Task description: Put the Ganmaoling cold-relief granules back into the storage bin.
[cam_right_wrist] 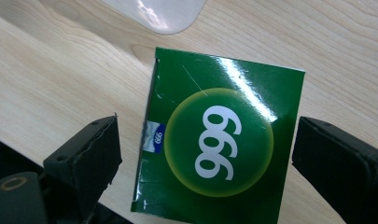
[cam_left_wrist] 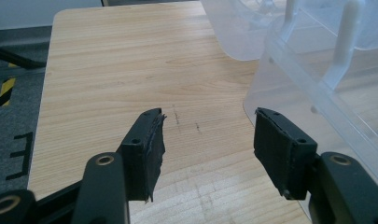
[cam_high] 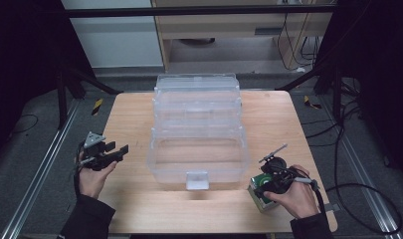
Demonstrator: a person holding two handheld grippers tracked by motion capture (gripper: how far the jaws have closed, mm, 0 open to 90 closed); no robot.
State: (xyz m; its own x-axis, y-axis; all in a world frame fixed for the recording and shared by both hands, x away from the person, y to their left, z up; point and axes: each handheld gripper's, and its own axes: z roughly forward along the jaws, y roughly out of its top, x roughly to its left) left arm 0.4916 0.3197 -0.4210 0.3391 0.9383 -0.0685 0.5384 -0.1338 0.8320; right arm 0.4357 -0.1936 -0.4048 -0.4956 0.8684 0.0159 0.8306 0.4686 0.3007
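Observation:
A clear plastic tiered storage box (cam_high: 198, 129) stands open in the middle of the wooden table (cam_high: 134, 114), its trays stepped back. A small green box (cam_right_wrist: 219, 144) marked "999" lies near the table's front right corner (cam_high: 261, 191). My right gripper (cam_right_wrist: 207, 154) hovers right over the green box, open, its jaws on either side of it without touching. My left gripper (cam_high: 112, 152) is held at the table's left side, open and empty (cam_left_wrist: 207, 140), pointing toward the clear box's corner (cam_left_wrist: 317, 79).
The clear box has a latch tab (cam_high: 197, 180) at its front. Bare tabletop (cam_left_wrist: 130, 65) lies left of it. Metal rails (cam_high: 45, 164) run along the floor on both sides, and cables (cam_high: 358, 199) trail at the right.

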